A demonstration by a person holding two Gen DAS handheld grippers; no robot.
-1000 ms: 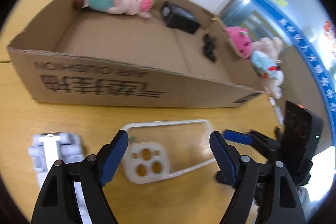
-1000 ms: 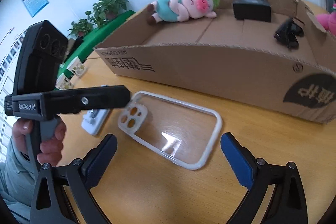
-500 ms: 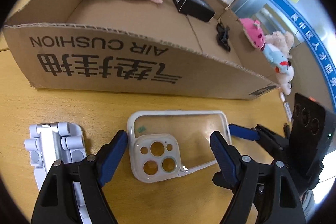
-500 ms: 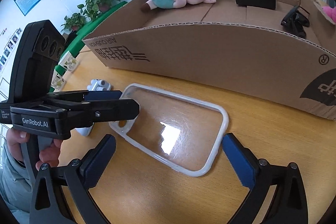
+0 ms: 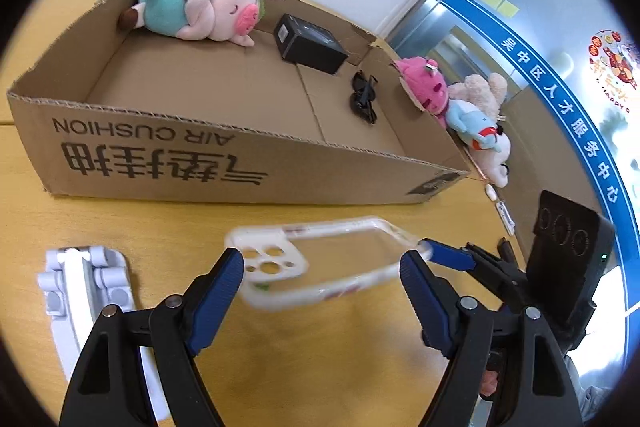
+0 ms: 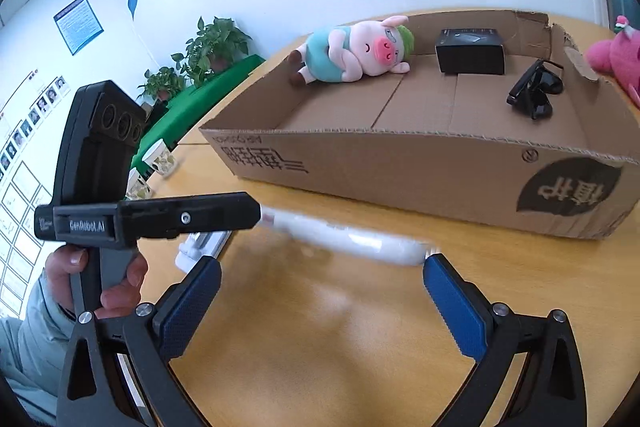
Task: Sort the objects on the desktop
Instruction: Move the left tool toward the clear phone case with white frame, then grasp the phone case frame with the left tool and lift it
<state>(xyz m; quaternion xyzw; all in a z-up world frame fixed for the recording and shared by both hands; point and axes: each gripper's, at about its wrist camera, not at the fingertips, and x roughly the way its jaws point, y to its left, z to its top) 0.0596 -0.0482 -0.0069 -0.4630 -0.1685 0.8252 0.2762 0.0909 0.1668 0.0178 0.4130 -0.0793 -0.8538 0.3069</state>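
A clear phone case [image 5: 320,263] with a white rim is tilted up off the wooden table and blurred by motion. It sits between the open jaws of my left gripper [image 5: 322,277]. In the right wrist view the case [image 6: 360,239] is seen edge-on, just past the open jaws of my right gripper [image 6: 320,287], near its right fingertip [image 6: 440,267]. I cannot tell whether either gripper touches it. Behind stands an open cardboard box [image 5: 168,151] holding a pig plush [image 5: 200,7], a black box [image 5: 308,43] and black sunglasses [image 5: 364,99].
A white folding phone stand [image 5: 84,287] lies on the table at the left. A pink plush [image 5: 424,87] and a white and blue plush [image 5: 480,131] lie beyond the box's right end. Potted plants [image 6: 208,55] stand far left.
The phone case lay flat on the table; now it is tipped up on edge, lifted and blurred. Both grippers have shifted around it with their jaws still open.
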